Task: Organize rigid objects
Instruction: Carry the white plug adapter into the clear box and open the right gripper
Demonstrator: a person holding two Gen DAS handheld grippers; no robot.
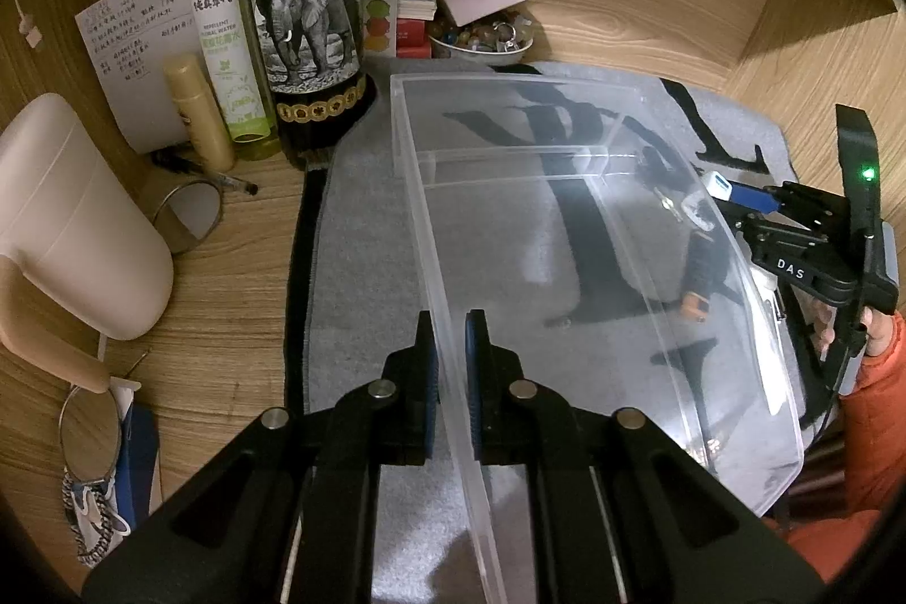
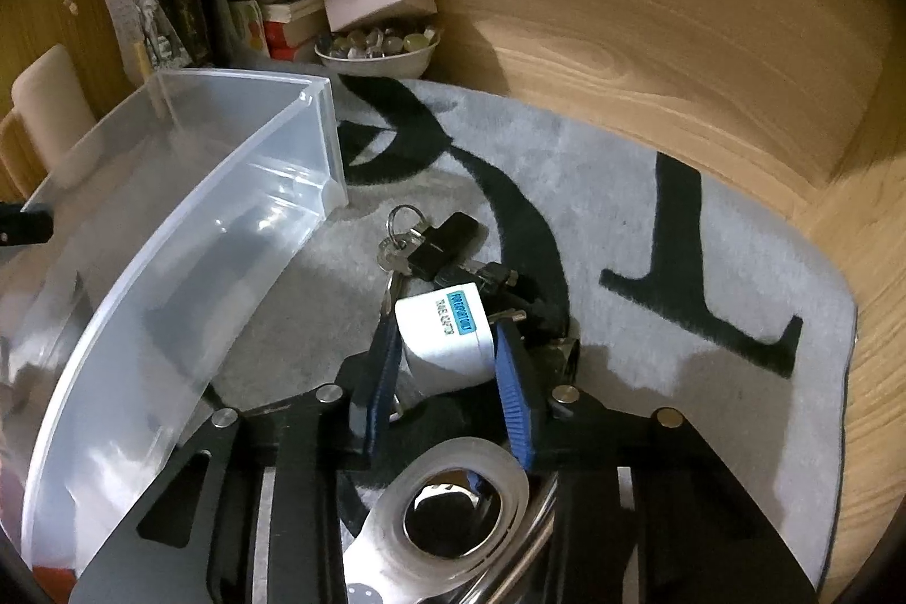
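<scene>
A clear plastic bin (image 1: 566,230) stands on a grey mat; it also shows in the right wrist view (image 2: 187,219). My left gripper (image 1: 451,338) is shut on the bin's near left wall. My right gripper (image 2: 447,338) is shut on a white plug adapter (image 2: 444,335) with a blue label, just right of the bin, above a bunch of keys with black fobs (image 2: 436,253) lying on the mat. From the left wrist view my right gripper (image 1: 730,191) sits at the bin's right wall. A roll of clear tape (image 2: 447,508) lies under the right gripper's body.
Dark bottle with elephant label (image 1: 306,15), green spray bottle (image 1: 226,38), beige tube (image 1: 198,111), white jug (image 1: 73,219) and a bowl of beads (image 1: 481,38) crowd the far left. Grey mat with black lettering (image 2: 651,219) extends right. Wooden walls (image 2: 679,9) behind.
</scene>
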